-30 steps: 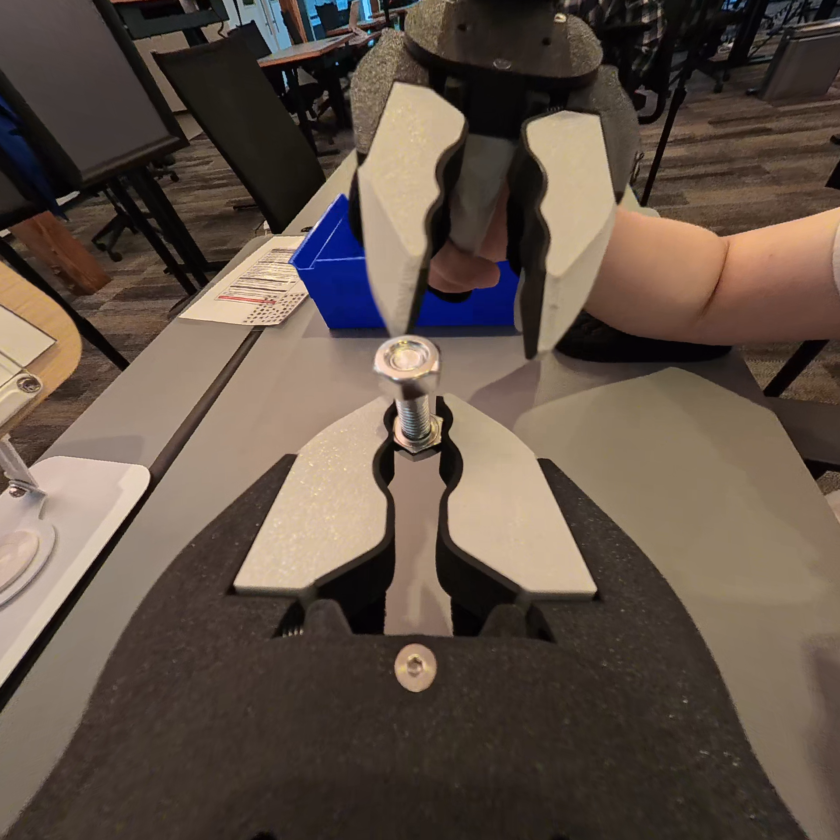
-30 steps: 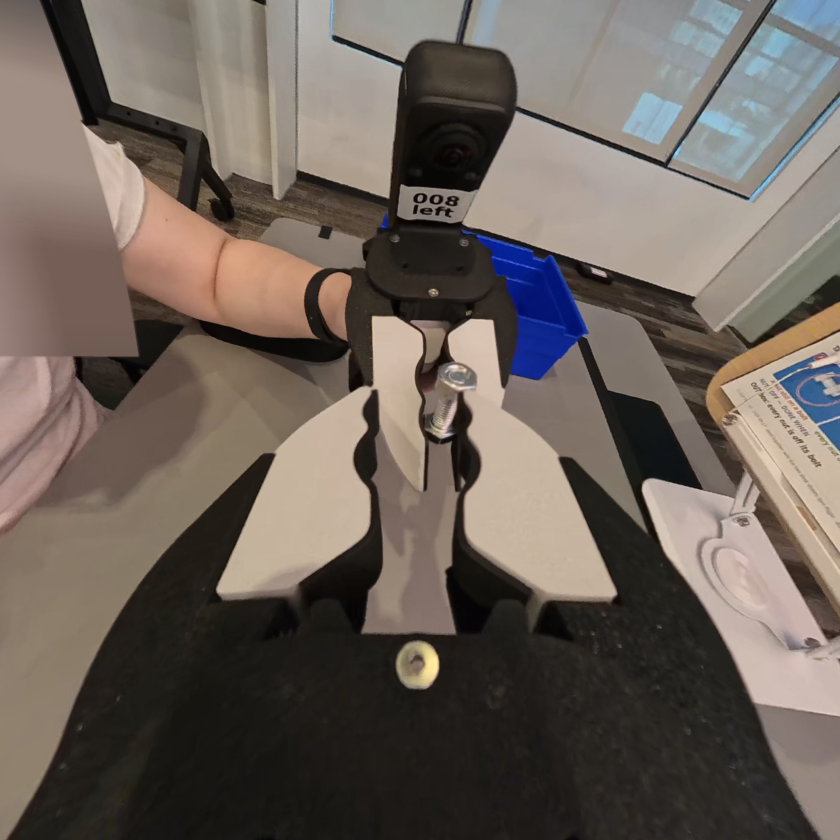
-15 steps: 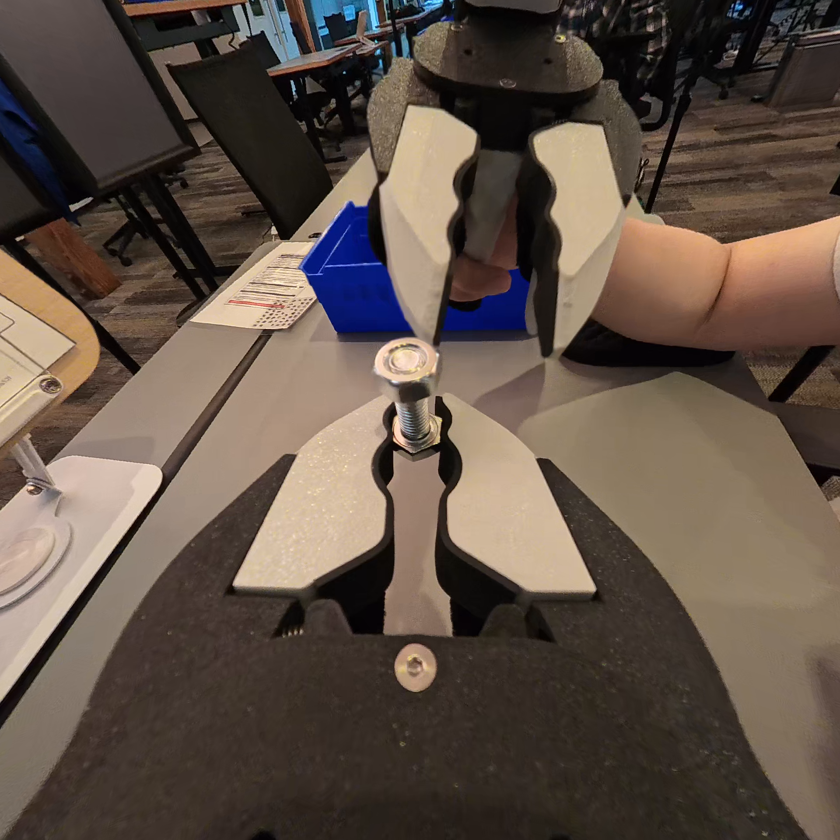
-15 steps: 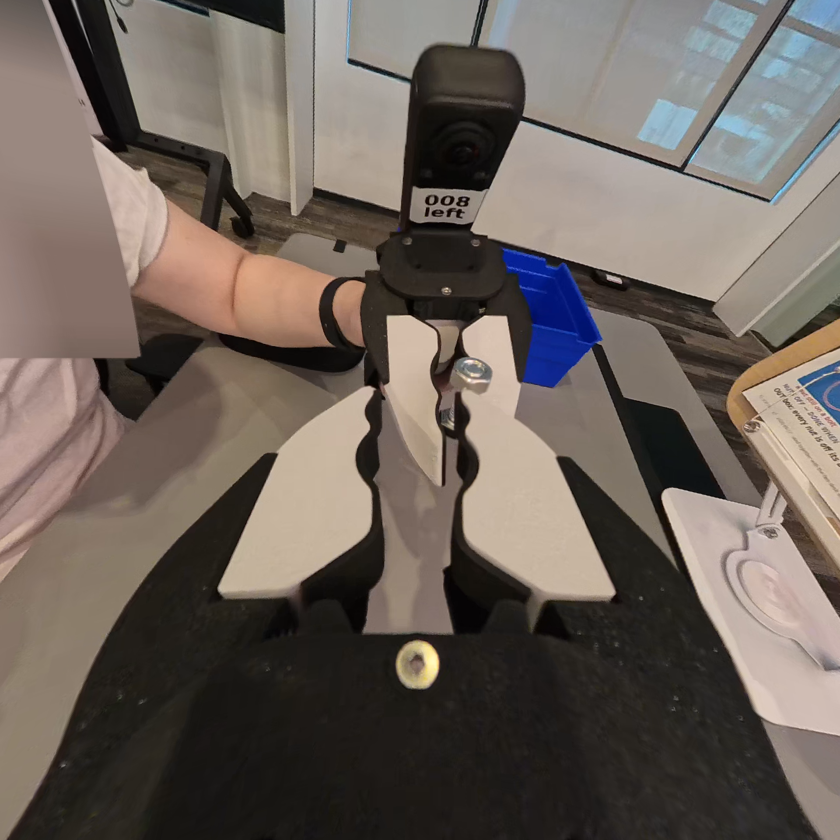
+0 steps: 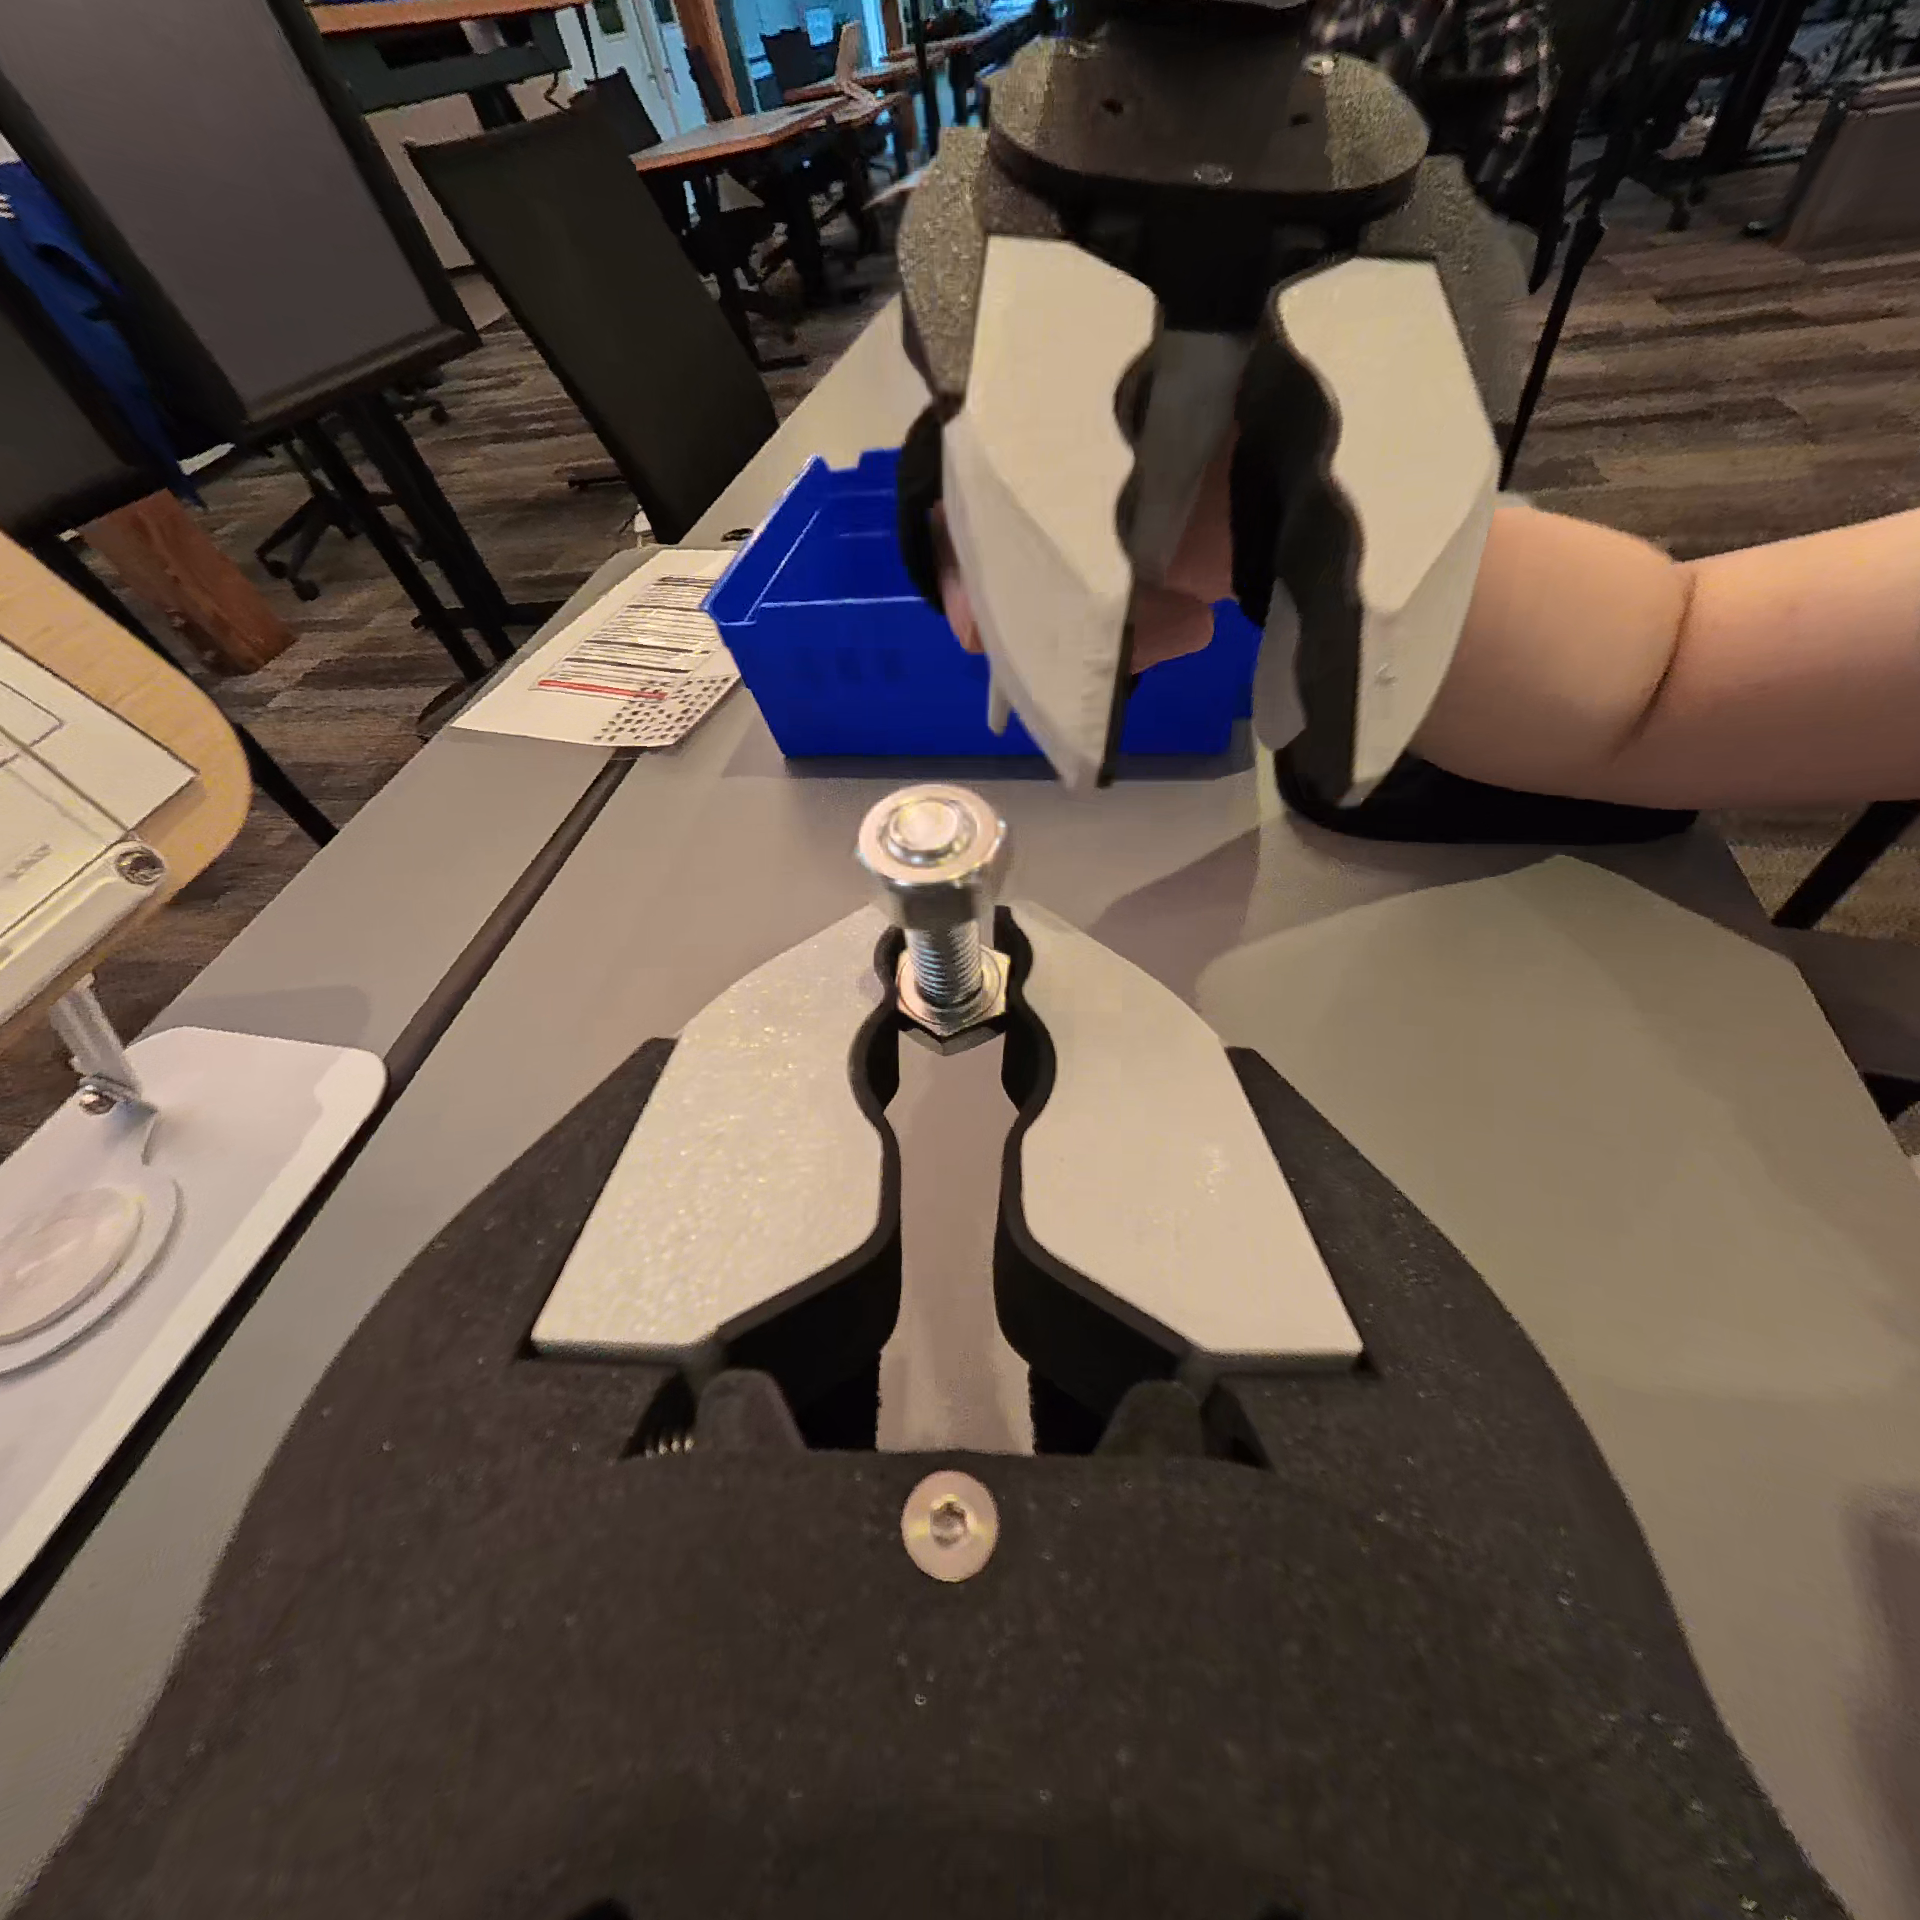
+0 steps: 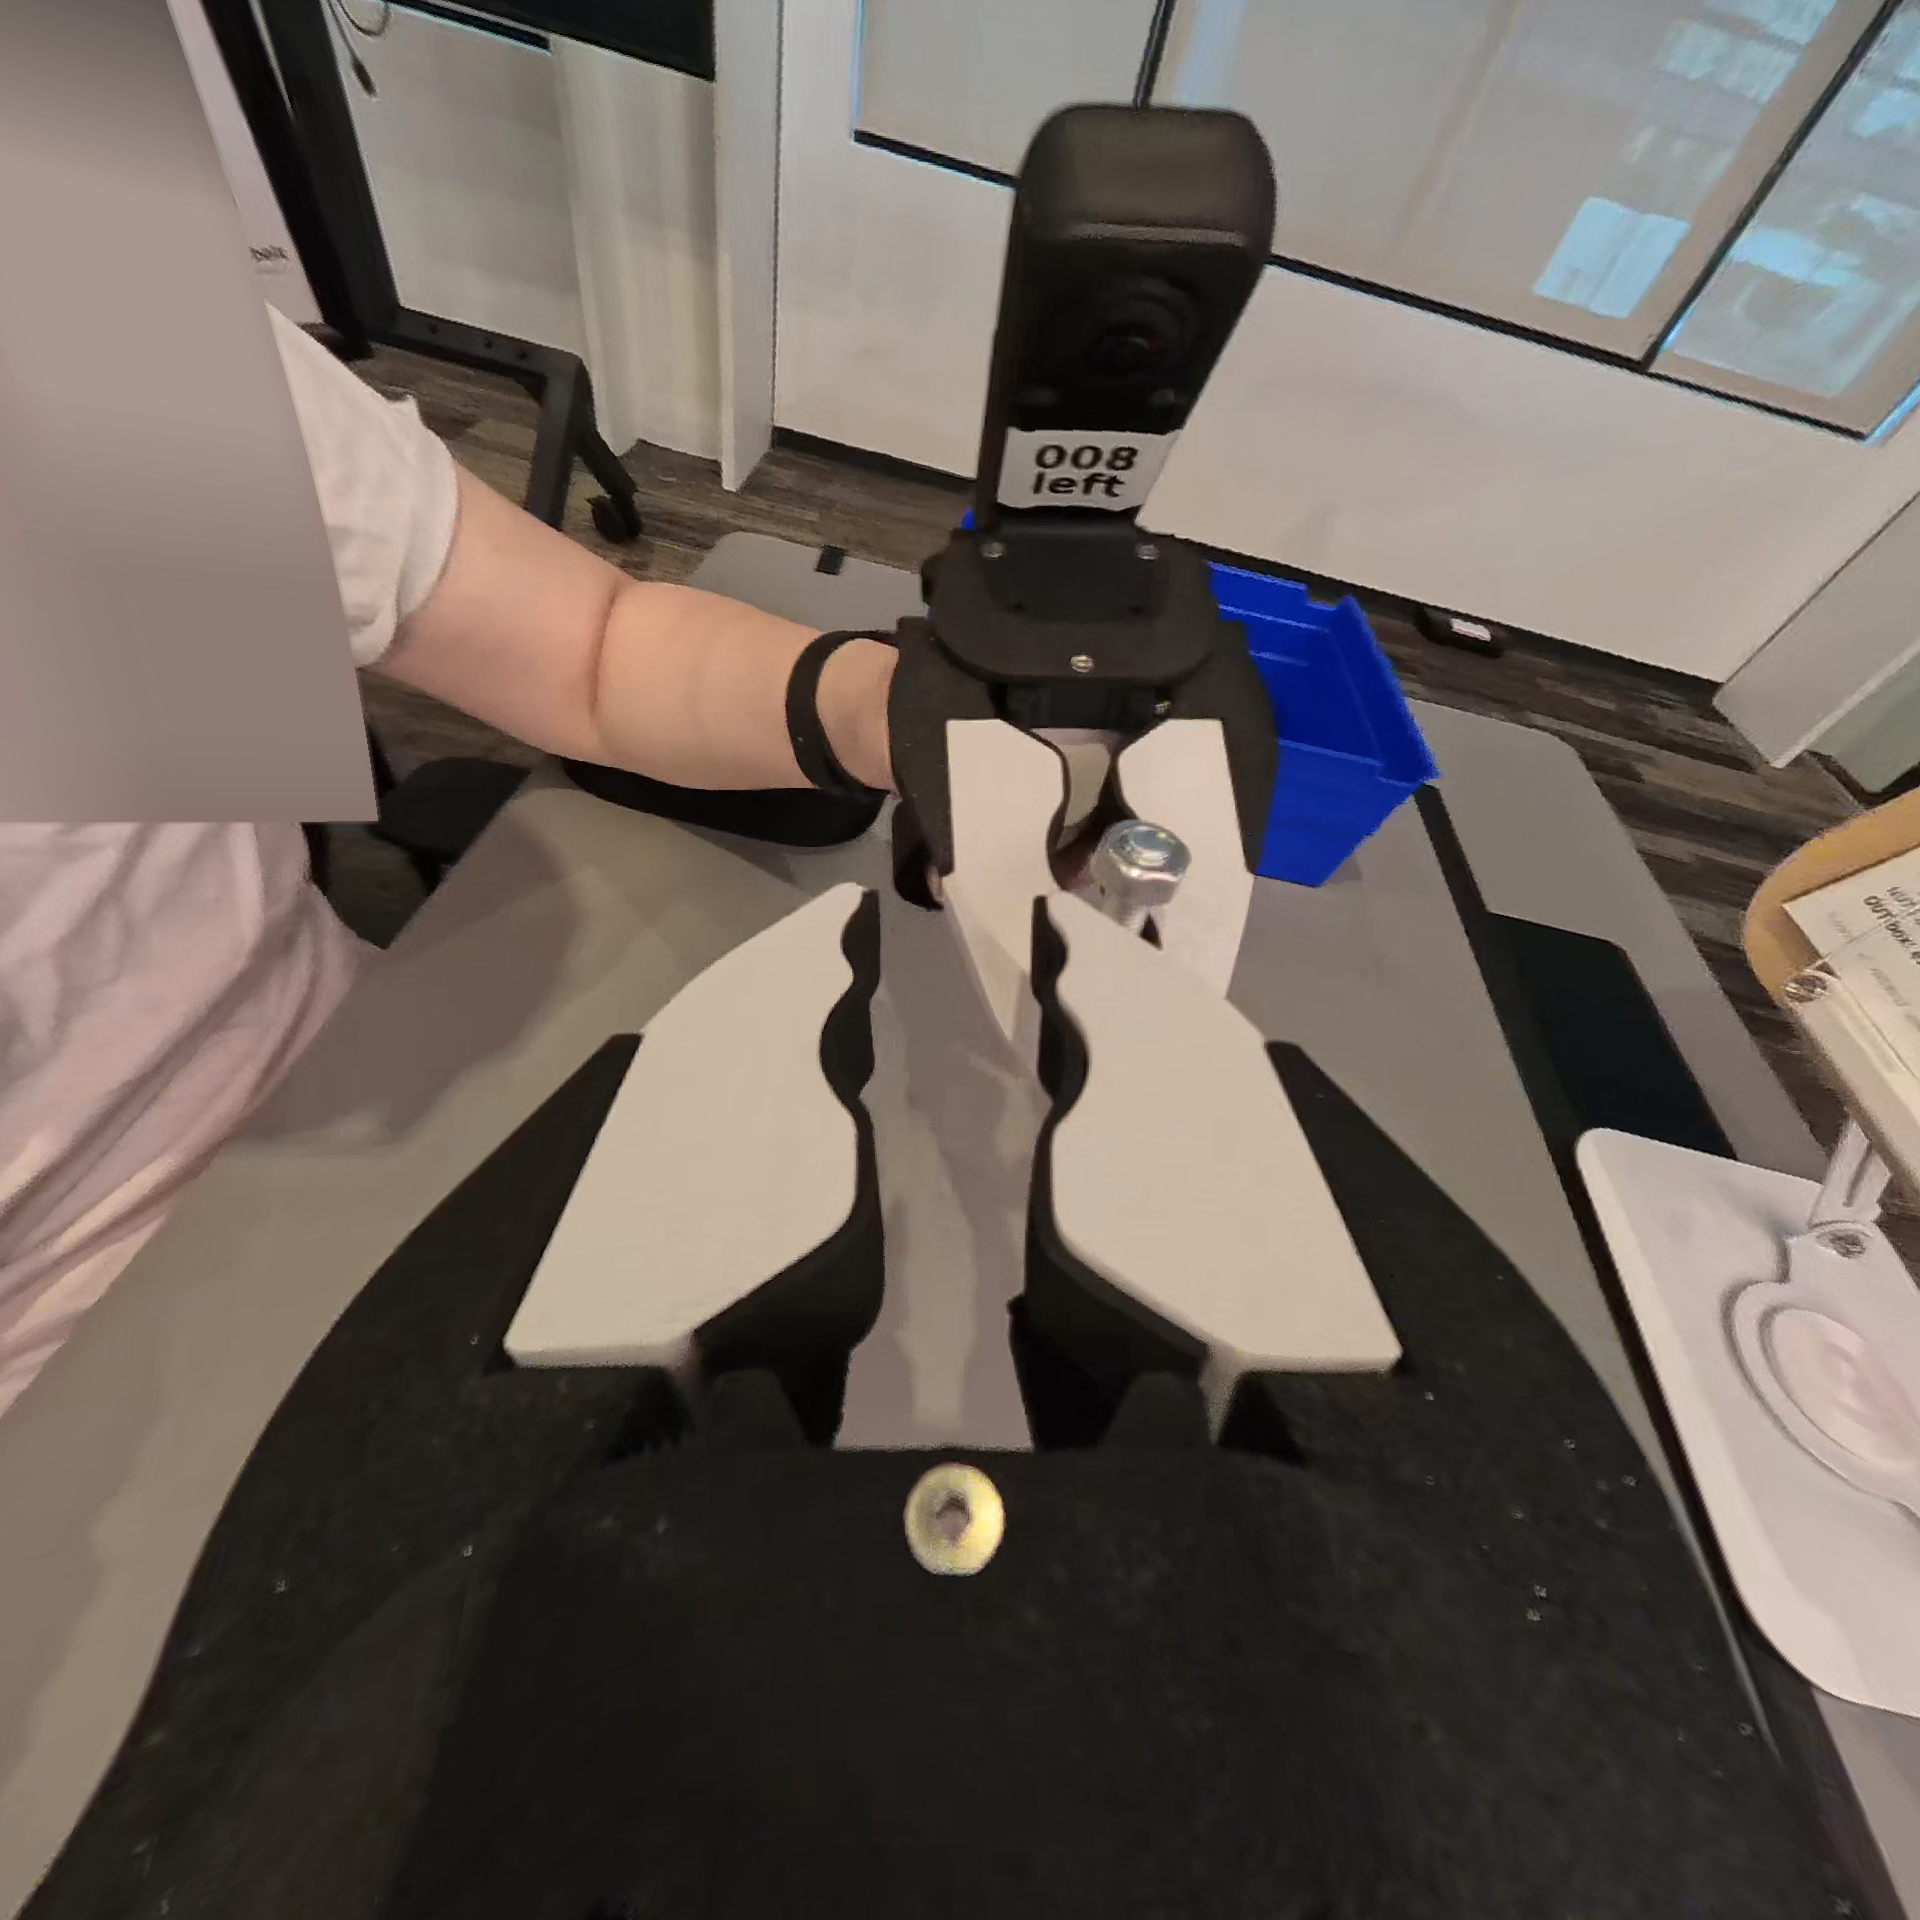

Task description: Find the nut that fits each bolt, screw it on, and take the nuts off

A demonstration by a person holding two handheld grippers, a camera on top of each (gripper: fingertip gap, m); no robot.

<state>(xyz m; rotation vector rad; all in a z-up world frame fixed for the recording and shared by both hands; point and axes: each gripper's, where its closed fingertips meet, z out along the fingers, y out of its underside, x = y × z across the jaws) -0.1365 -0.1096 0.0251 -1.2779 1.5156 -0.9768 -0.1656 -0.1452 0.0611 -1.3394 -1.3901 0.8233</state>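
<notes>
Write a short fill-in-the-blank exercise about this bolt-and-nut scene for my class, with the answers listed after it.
1. The left claw is shut on the ____ threaded onto the bolt.
2. The bolt's head points ____.
3. The right claw is ____ and holds nothing.
4. Behind the claws, a ____ bin stands on the table.

Answers: nut; up; open; blue

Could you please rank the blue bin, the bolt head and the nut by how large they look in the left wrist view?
1. Blue bin, though partly hidden.
2. Bolt head.
3. Nut, nearly the head's width; the head sits nearer the camera, so their order is unsure.
</notes>
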